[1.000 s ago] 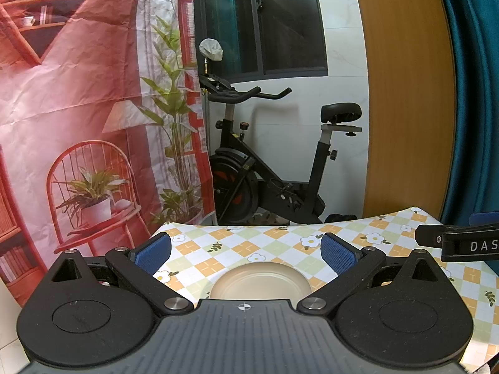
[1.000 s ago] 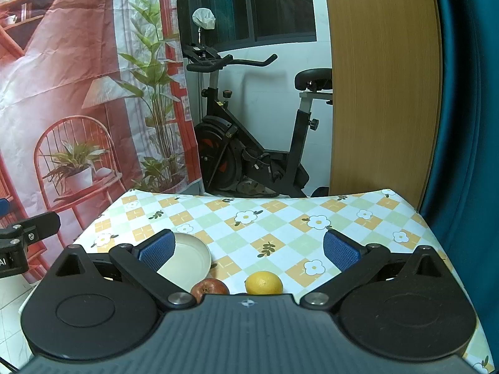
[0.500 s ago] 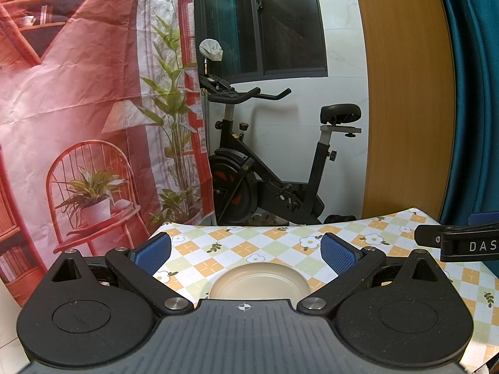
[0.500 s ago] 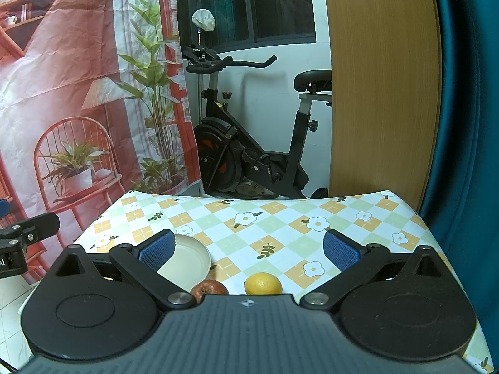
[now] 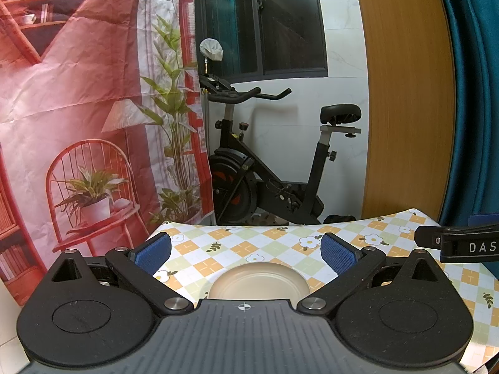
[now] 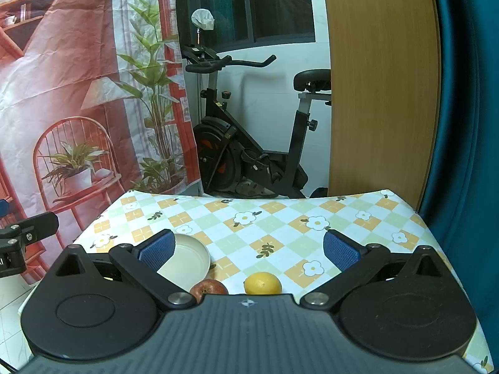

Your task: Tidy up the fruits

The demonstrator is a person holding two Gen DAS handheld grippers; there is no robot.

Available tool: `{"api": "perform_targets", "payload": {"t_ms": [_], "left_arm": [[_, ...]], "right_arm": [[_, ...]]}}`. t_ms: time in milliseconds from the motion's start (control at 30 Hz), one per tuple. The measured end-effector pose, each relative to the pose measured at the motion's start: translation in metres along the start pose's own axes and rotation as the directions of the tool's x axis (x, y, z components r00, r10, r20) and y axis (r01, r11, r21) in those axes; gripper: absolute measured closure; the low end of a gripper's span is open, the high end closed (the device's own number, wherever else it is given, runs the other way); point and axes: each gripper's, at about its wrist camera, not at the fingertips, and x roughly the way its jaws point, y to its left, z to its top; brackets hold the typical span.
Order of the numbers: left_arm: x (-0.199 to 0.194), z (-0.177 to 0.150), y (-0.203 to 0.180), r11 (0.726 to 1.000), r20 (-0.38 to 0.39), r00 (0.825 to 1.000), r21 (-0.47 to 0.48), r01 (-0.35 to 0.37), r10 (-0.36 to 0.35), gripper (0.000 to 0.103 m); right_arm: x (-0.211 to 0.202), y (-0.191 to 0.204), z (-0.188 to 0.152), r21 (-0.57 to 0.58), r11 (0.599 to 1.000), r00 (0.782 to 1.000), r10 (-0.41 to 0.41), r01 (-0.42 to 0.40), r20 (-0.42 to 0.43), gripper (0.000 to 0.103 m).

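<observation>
Evidently both grippers—left gripper point(image 5: 245, 251) above the plate point(image 5: 259, 283), right gripper point(image 6: 248, 251) above the apple point(image 6: 208, 290) and lemon point(image 6: 262, 283)—hang wide open, empty, apparently poised to move fruit onto that plate.

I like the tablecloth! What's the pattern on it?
The tablecloth has orange, green and white checks with white flowers, best seen from the right wrist.

The right gripper point(image 6: 248, 249) seems to have edged slightly forward.

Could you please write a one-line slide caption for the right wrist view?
Open right gripper above the checkered tablecloth, with a red apple, a yellow citrus fruit and an empty cream plate ahead.
</observation>
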Motion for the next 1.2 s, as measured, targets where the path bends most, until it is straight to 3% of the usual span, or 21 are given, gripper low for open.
{"api": "perform_targets", "payload": {"t_ms": [267, 400, 667, 800, 1033, 1200], "left_arm": [[0.003, -0.002, 0.0, 1.0, -0.006, 1.0, -0.014, 0.005, -0.005, 0.0], [0.009, -0.007, -0.004, 1.0, 0.005, 1.0, 0.004, -0.03, 0.03, 0.0], [0.038, -0.022, 0.001, 0.999, -0.036, 0.998, 0.007, -0.052, 0.052, 0.0], [0.043, -0.029, 0.008, 0.997, -0.014, 0.998, -0.018, -0.069, 0.069, 0.001], [0.054, -0.039, 0.004, 0.996, -0.008, 0.996, 0.015, -0.086, 0.087, 0.001], [0.061, -0.049, 0.005, 0.999, -0.021, 0.998, 0.019, -0.051, 0.051, 0.002]], "right_arm": [[-0.001, -0.001, 0.001, 0.005, 1.0, 1.0, 0.002, -0.002, 0.004, 0.0], [0.005, -0.007, -0.005, 0.003, 1.0, 1.0, 0.013, -0.013, 0.017, 0.0], [0.021, -0.016, -0.035, 0.025, 0.999, 0.992, 0.038, -0.041, 0.117, 0.0], [0.028, -0.025, -0.052, 0.075, 0.991, 0.977, 0.096, -0.111, 0.189, 0.0], [0.039, -0.026, -0.077, 0.049, 0.992, 0.961, 0.097, -0.114, 0.258, 0.0], [0.05, -0.021, -0.088, 0.009, 0.988, 0.973, 0.149, -0.153, 0.176, 0.0]]}}
